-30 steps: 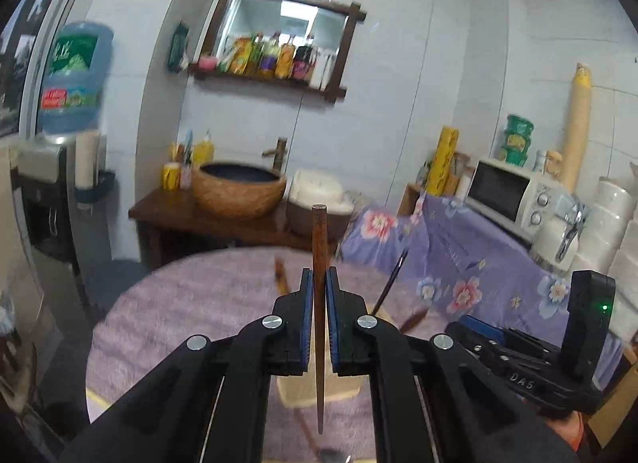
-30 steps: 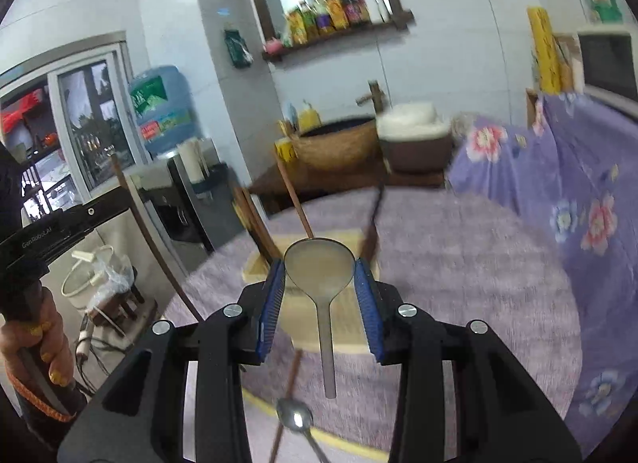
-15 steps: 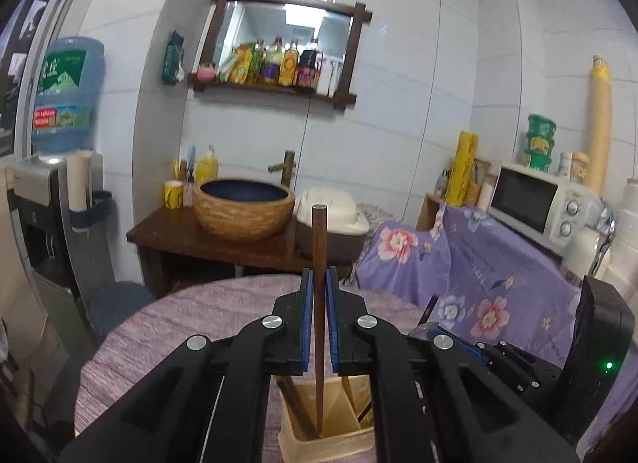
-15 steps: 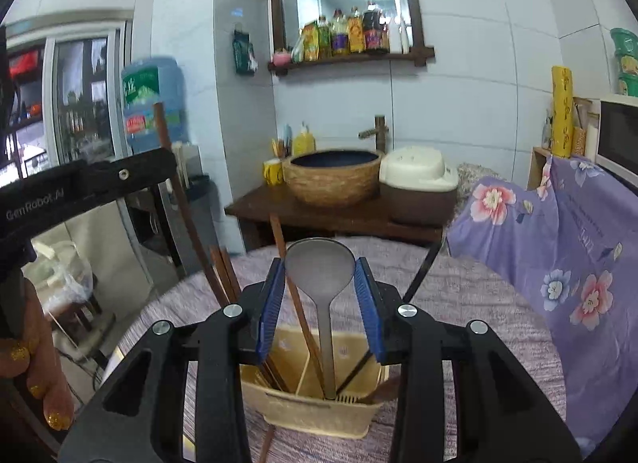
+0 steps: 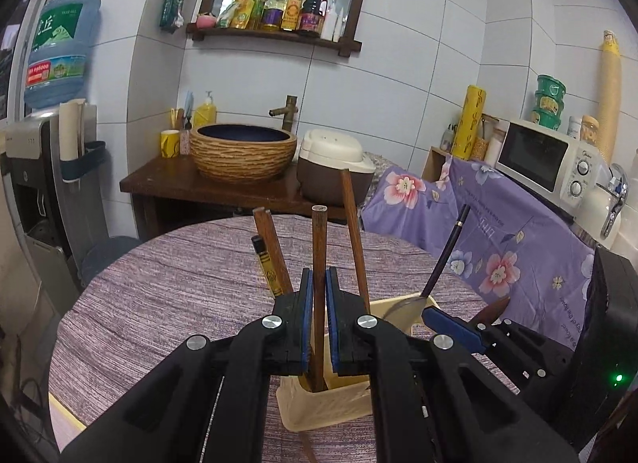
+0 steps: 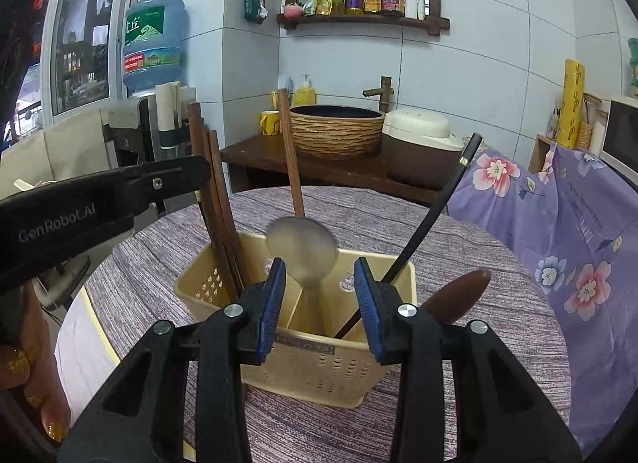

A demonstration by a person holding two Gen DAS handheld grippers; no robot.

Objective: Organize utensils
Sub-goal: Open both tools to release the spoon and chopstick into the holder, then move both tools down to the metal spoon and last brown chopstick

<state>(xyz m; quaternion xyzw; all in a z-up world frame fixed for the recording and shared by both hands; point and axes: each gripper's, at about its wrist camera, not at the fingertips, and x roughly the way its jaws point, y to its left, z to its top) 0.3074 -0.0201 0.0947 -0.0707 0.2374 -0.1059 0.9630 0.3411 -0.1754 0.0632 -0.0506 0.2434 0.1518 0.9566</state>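
Observation:
A beige perforated utensil holder (image 6: 319,359) stands on the purple-clothed round table (image 6: 458,248). It also shows in the left wrist view (image 5: 331,407). My left gripper (image 5: 318,283) is shut on a brown wooden chopstick (image 5: 319,232), whose lower end reaches into the holder. My right gripper (image 6: 319,275) is open just above the holder. A metal spoon (image 6: 302,248) stands in the holder between its fingers, apart from both pads. Several brown chopsticks (image 6: 217,200), a black chopstick (image 6: 430,216) and a brown wooden spoon (image 6: 458,291) also stand in the holder.
A yellow lighter (image 5: 265,263) lies on the table behind the holder. A floral cloth (image 6: 558,232) covers furniture on the right. A side table with a woven basin (image 5: 243,152) and rice cooker (image 5: 333,162) stands behind. A water dispenser (image 5: 44,168) is at the left.
Both grippers have come down to the holder. The right gripper opened and let the metal spoon go into the holder. The left chopstick's tip has gone into the holder.

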